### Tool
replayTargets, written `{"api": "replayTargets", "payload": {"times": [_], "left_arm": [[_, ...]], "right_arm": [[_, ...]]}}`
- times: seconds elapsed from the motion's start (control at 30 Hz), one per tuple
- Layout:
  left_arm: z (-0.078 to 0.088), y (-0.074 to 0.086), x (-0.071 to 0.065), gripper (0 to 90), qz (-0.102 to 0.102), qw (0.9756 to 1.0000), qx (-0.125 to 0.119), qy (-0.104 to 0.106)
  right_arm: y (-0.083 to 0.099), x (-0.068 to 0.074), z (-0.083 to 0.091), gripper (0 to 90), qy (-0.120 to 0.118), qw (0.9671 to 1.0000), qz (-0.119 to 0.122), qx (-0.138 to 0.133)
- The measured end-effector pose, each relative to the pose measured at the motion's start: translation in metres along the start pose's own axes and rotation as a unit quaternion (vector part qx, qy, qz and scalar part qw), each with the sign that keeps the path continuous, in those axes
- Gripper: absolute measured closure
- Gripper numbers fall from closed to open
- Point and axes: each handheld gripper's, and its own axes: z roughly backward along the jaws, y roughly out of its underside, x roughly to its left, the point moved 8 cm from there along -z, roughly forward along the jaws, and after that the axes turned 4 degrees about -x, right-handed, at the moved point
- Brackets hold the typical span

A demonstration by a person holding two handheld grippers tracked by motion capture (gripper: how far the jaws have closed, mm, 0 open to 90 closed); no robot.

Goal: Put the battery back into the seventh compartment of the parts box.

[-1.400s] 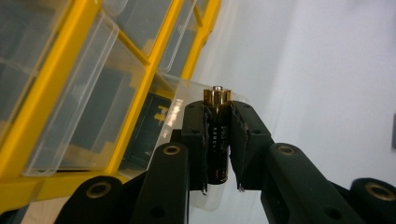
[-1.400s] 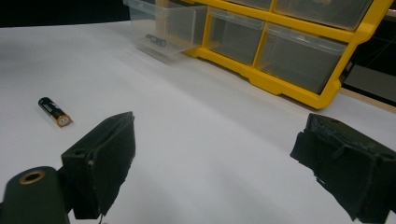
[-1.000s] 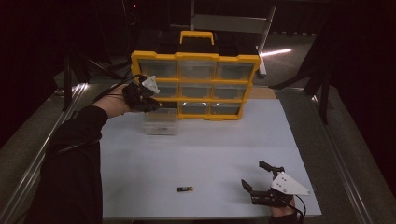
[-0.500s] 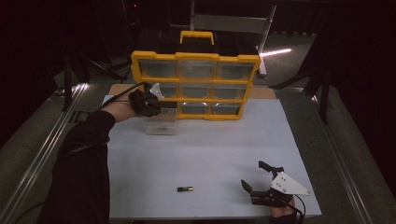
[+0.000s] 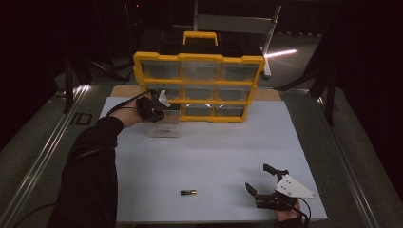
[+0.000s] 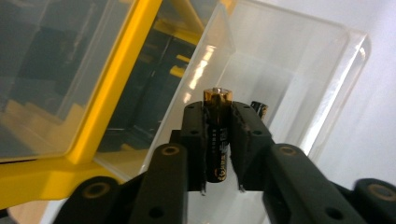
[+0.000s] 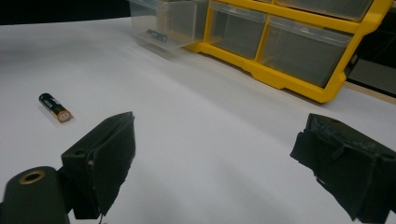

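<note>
My left gripper (image 5: 154, 107) is shut on a black and gold battery (image 6: 218, 135), which stands upright between the jaws. It hangs over the left end of a clear plastic drawer (image 5: 164, 124) standing on the table in front of the yellow drawer organizer (image 5: 199, 88). Another battery (image 6: 259, 108) lies inside the drawer (image 6: 299, 84). A loose battery (image 5: 188, 192) lies on the white table near the front edge. My right gripper (image 5: 256, 176) rests open at the front right, with that battery (image 7: 55, 107) off to its left and nothing between its jaws.
The organizer (image 7: 289, 46) has three rows of clear drawers and a handle on top, at the back of the white table surface (image 5: 214, 147). Dark metal rails run along both sides of the table.
The left hand has come down and slightly right with the battery, closer to the clear drawer. The right gripper has stayed where it was.
</note>
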Motion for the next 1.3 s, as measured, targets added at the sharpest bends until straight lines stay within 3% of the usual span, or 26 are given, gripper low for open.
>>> {"api": "replayTargets", "payload": {"times": [0.07, 0.13, 0.23, 0.43, 0.67, 0.97, 1.3], "left_arm": [[0.004, -0.004, 0.000, 64.5, 0.010, 0.9999, -0.008, 0.007], [0.008, -0.006, 0.001, 46.5, 0.029, 0.9995, -0.009, 0.007], [0.013, -0.007, 0.002, 34.7, 0.040, 0.9992, -0.008, 0.005], [0.025, -0.009, 0.003, 18.2, 0.061, 0.9979, -0.020, 0.013], [0.040, -0.015, -0.001, 2.3, 0.068, 0.9964, -0.040, 0.031], [0.051, -0.015, -0.018, 0.0, 0.059, 0.9959, -0.035, 0.059], [0.064, -0.022, -0.037, 0.0, 0.041, 0.9946, -0.047, 0.082]], "right_arm": [[0.000, 0.000, 0.000, 10.4, 0.000, 1.0000, 0.001, 0.000], [-0.001, -0.001, 0.001, 10.4, 0.001, 1.0000, 0.000, -0.001], [0.000, -0.001, 0.000, 10.4, 0.001, 1.0000, 0.000, 0.000], [-0.001, 0.000, 0.001, 10.4, 0.002, 1.0000, 0.001, -0.001], [-0.002, 0.000, 0.000, 10.4, 0.001, 1.0000, 0.001, -0.002], [-0.002, 0.001, 0.000, 10.4, 0.002, 1.0000, 0.001, -0.002], [-0.003, 0.001, 0.000, 10.4, 0.002, 1.0000, 0.002, -0.001]]}}
